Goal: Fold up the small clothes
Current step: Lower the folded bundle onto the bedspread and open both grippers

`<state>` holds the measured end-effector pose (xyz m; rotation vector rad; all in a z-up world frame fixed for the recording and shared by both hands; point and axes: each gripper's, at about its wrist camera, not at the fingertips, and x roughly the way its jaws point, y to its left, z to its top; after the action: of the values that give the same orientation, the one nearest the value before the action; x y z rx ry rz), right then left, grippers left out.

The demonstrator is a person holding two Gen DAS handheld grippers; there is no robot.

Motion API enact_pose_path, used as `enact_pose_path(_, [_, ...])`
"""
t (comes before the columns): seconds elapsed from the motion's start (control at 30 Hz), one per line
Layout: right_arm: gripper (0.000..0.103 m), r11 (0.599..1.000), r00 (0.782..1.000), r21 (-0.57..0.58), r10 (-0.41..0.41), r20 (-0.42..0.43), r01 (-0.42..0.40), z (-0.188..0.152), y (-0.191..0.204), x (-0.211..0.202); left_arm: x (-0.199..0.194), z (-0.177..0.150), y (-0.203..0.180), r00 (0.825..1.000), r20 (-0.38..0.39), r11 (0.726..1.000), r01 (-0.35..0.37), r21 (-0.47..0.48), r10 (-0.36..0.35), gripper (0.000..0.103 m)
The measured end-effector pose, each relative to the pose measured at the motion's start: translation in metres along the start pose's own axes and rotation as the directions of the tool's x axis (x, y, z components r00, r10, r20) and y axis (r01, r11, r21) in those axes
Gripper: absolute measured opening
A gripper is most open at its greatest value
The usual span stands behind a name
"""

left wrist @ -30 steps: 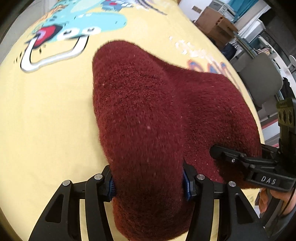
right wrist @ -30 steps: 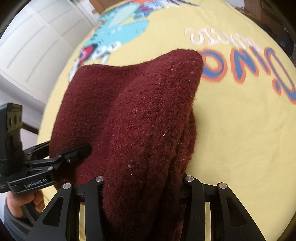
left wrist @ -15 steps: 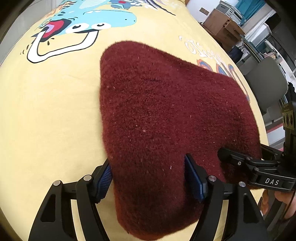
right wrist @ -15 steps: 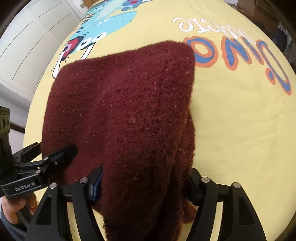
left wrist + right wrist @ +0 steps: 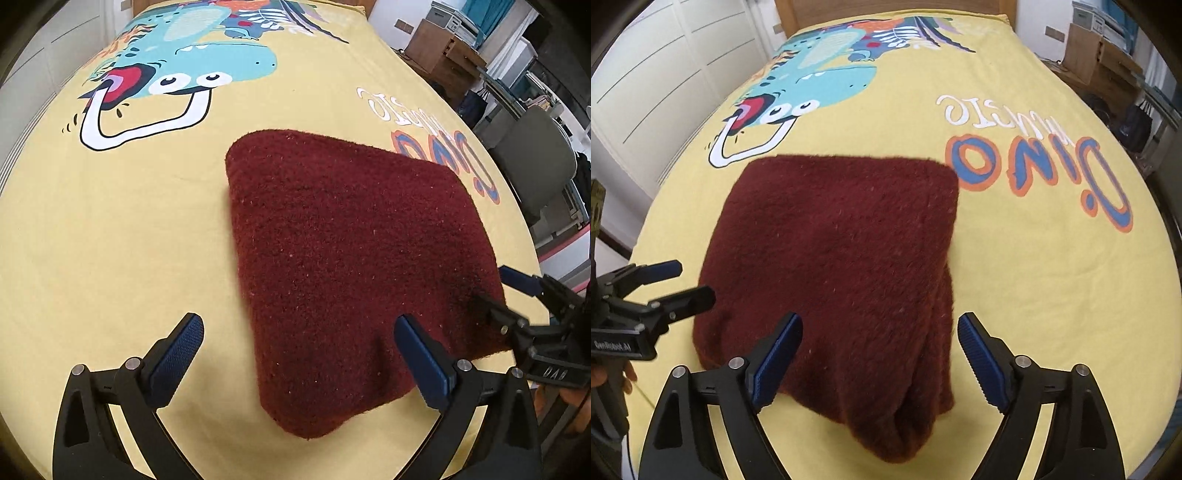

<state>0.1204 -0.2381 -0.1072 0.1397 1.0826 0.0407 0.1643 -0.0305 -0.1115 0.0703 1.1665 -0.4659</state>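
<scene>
Maroon fleece garment (image 5: 354,258), folded, now flat on yellow dinosaur bedsheet (image 5: 110,240), released since a second ago. Left gripper (image 5: 299,350) and right gripper (image 5: 879,350) both opening, blue pads clear of the near edge between them.

A dark maroon, fuzzy garment (image 5: 354,266) lies on a pale yellow bedsheet (image 5: 110,240) printed with a turquoise cartoon dinosaur (image 5: 207,62), its mouth red and outlined in white. Blue lettering (image 5: 1045,173) edged in orange, under white script, marks the sheet. The black grippers carry blue pads (image 5: 777,358). White panelled doors (image 5: 646,85), perhaps a wardrobe, stand beyond.
</scene>
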Motion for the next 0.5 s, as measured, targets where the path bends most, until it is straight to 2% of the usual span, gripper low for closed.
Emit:
enact_pose_path(0.03, [0.094,1.0,1.0,-0.007,-0.01,0.003,0.01,-0.004,0.0,0.001,0.002,0.001,-0.001,1.0,0.005,1.0,-0.016,0.008,0.016,0.102])
enact_pose_path(0.13, [0.099,0.999,0.998,-0.017,-0.051,0.02,0.052,-0.018,-0.007,0.004,0.013,-0.006,-0.005,0.997,-0.003,0.996,-0.081,0.044,0.081,0.102])
enact_pose_path(0.23, [0.1,0.997,0.997,0.004,-0.074,0.012,0.074,-0.023,-0.019,0.012,0.026,-0.012,0.0,0.996,-0.021,0.995,-0.09,0.045,0.091,0.102])
enact_pose_path(0.37, [0.102,0.993,0.993,0.013,-0.121,-0.011,0.121,-0.033,-0.036,0.027,0.033,-0.019,0.006,0.997,-0.002,0.996,-0.078,0.04,0.079,0.102])
enact_pose_path(0.5, [0.102,0.995,0.996,0.057,-0.087,-0.006,0.088,-0.045,-0.051,0.036,0.041,-0.029,0.006,0.997,0.018,0.996,-0.081,0.036,0.081,0.103])
